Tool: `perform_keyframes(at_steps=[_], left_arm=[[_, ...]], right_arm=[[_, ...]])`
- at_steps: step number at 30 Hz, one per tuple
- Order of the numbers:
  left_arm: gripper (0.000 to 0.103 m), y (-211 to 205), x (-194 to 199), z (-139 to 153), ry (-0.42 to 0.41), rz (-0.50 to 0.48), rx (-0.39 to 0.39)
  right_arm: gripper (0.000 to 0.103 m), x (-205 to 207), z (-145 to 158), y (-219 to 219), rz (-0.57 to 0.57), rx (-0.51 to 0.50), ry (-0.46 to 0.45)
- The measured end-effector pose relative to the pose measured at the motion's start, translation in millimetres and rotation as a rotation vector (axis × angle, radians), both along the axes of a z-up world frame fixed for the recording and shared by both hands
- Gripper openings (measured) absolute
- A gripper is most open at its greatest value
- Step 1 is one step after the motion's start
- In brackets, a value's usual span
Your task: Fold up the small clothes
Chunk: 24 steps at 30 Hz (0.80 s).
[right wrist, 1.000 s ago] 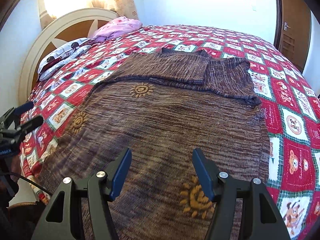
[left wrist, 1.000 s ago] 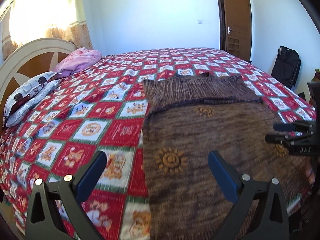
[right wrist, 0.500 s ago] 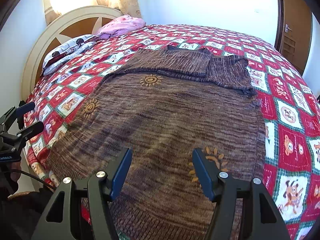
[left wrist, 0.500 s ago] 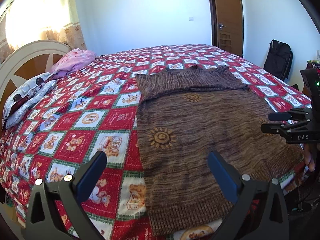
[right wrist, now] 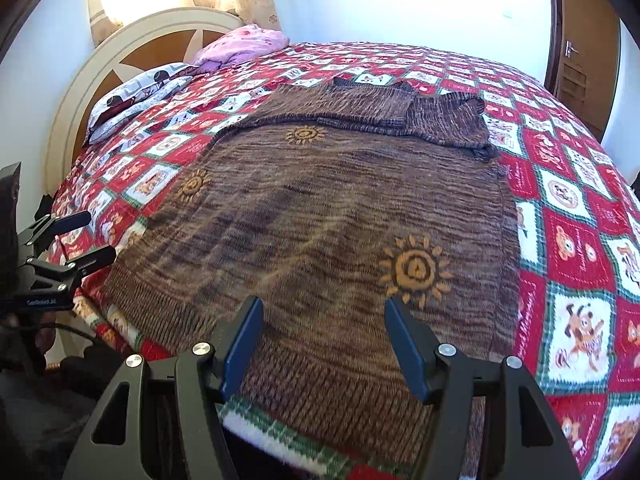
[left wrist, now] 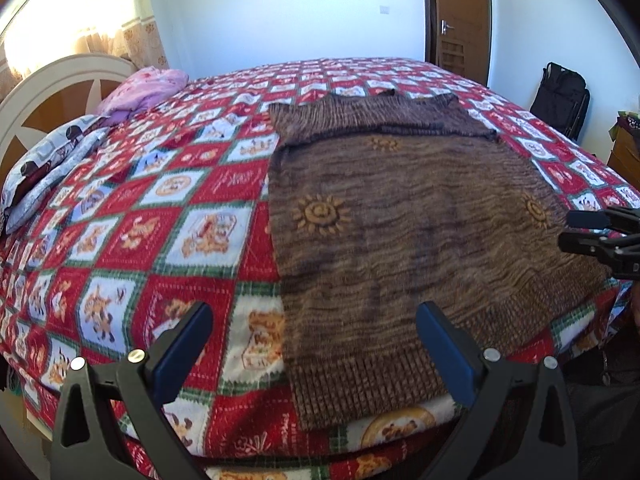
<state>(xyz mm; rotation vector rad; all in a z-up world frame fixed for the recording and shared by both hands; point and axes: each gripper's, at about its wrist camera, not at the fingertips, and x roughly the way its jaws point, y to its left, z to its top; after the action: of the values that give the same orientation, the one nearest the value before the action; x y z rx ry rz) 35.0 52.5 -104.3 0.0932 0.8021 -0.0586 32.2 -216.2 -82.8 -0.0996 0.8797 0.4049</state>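
Note:
A brown knit sweater point(left wrist: 408, 216) with orange sun motifs lies flat on the bed, sleeves folded across its far end, ribbed hem point(left wrist: 360, 392) at the near edge of the mattress. My left gripper point(left wrist: 316, 344) hovers open over the hem's left corner, nothing between its blue pads. In the right wrist view the same sweater point(right wrist: 328, 216) fills the middle. My right gripper point(right wrist: 324, 340) is open above the hem point(right wrist: 320, 384), holding nothing. Each gripper shows at the edge of the other's view: the right gripper point(left wrist: 600, 236) and the left gripper point(right wrist: 64, 248).
The bed carries a red patchwork quilt point(left wrist: 152, 216) with cartoon squares. Pillows point(left wrist: 52, 160) and a pink bundle point(left wrist: 148, 88) lie by the white headboard point(right wrist: 132, 60). A black bag point(left wrist: 560, 96) and a wooden door point(left wrist: 460, 16) are at the far right.
Both grippers have drawn back toward the near edge of the bed, so the sweater's hem and the mattress edge have come into view. Both stayed open and empty.

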Motion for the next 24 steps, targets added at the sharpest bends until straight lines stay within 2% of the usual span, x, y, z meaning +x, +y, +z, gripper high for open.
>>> perform_keyframes(at_steps=[9, 16, 17, 21, 24], left_arm=[[0.103, 11.4, -6.9, -12.8, 0.073, 0.027, -0.045], [0.101, 26.6, -7.5, -21.9, 0.130, 0.062, -0.150], [0.100, 27.1, -7.6, -22.6, 0.135, 0.059, -0.160], [0.084, 24.9, -8.7, -27.3, 0.171, 0.028, -0.228], [0.081, 23.8, -7.8, -32.1, 0.204, 0.019, -0.258]], right_arm=[[0.064, -18.6, -3.6, -10.2, -0.019, -0.032, 0.001], [0.064, -18.5, -8.6, -25.8, -0.073, -0.027, 0.008], [0.064, -18.8, -8.6, -26.8, -0.076, -0.025, 0.008], [0.064, -20.0, -6.1, -28.6, -0.083, -0.023, -0.007], [0.064, -21.7, -3.9, -28.7, -0.082, -0.024, -0.020]])
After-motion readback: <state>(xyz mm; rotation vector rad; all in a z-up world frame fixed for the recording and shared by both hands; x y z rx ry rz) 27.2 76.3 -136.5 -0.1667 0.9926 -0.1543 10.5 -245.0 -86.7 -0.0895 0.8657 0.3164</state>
